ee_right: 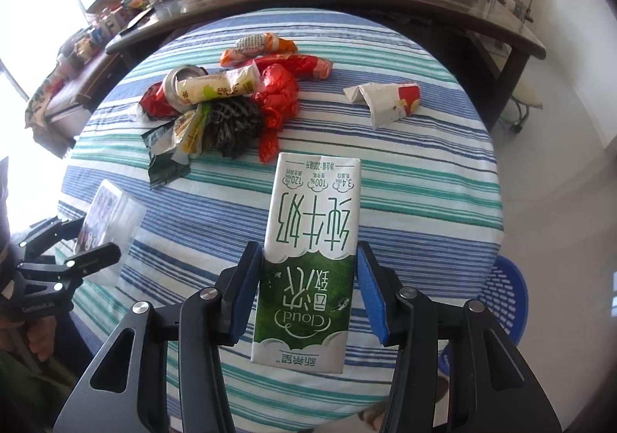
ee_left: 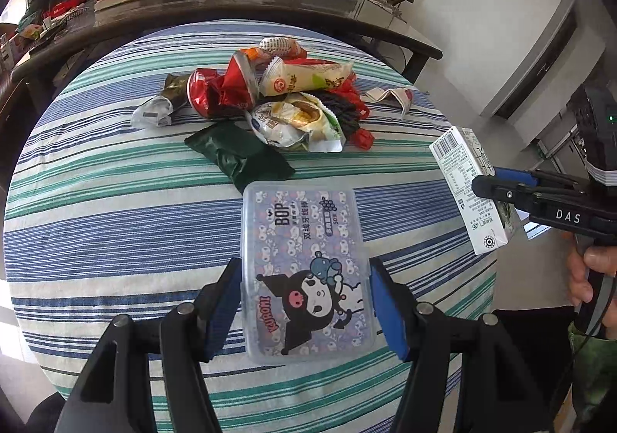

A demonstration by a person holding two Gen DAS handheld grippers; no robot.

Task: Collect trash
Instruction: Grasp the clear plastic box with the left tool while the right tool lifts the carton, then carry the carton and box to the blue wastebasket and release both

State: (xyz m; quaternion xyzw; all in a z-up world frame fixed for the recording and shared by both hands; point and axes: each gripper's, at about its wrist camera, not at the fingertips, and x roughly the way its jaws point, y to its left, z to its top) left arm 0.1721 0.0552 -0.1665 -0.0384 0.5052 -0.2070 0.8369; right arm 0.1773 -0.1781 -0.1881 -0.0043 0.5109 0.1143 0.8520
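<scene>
Green-and-white rectangular milk carton (ee_right: 308, 263) held above the cloth. Clear plastic floss-pick box with cartoon label (ee_left: 304, 274), lid up. Crumpled wrapper-and-can heap (ee_left: 270, 101) beyond.

The clear plastic box (ee_left: 306, 271) with a cartoon lid reads "BOP" and "KUROMI". The green-and-white milk carton (ee_right: 308, 263) reads "Cloud", "100%", "3.4". The black gripper body (ee_left: 567, 215) reads "DAS".
</scene>
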